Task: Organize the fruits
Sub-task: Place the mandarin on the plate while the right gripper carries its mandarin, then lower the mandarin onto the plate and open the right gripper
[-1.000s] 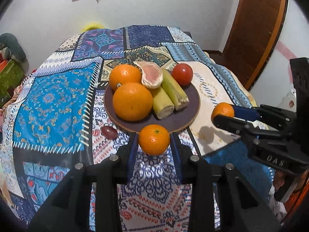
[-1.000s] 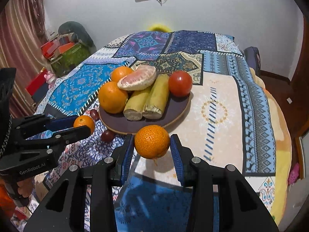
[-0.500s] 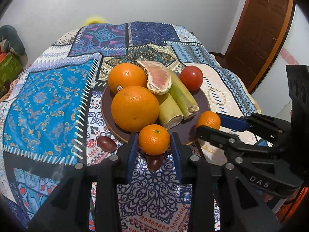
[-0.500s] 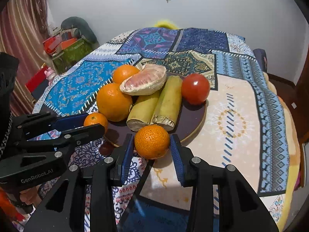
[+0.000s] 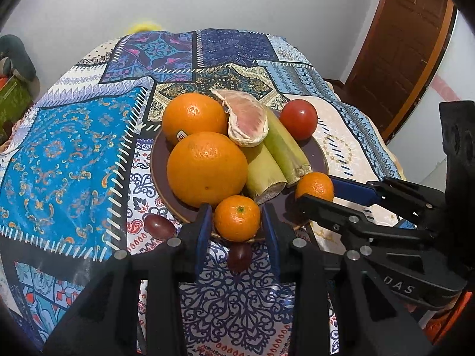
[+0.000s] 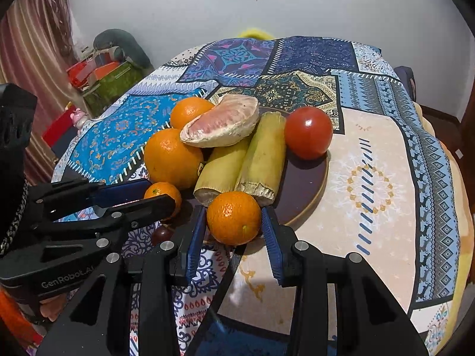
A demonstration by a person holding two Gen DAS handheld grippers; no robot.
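A dark round plate (image 5: 319,155) (image 6: 305,178) on the patchwork cloth holds two big oranges (image 5: 207,167), a peeled pomelo segment (image 5: 246,118), two green banana pieces (image 5: 285,148) and a red tomato (image 5: 298,119). My left gripper (image 5: 236,219) is shut on a small mandarin (image 5: 236,219) over the plate's near rim. My right gripper (image 6: 234,218) is shut on another small mandarin (image 6: 234,218) at the plate's near edge, touching the banana ends. Each gripper shows in the other's view: the right one (image 5: 315,188), the left one (image 6: 160,194).
Two dark red grapes (image 5: 158,227) (image 5: 239,256) lie on the cloth just in front of the plate. A wooden door (image 5: 397,44) is at the right, and clutter with a green box (image 6: 112,80) stands beyond the table's left side.
Both grippers have moved forward with their mandarins, from in front of the plate to its near rim. The two mandarins are now close together over the plate edge.
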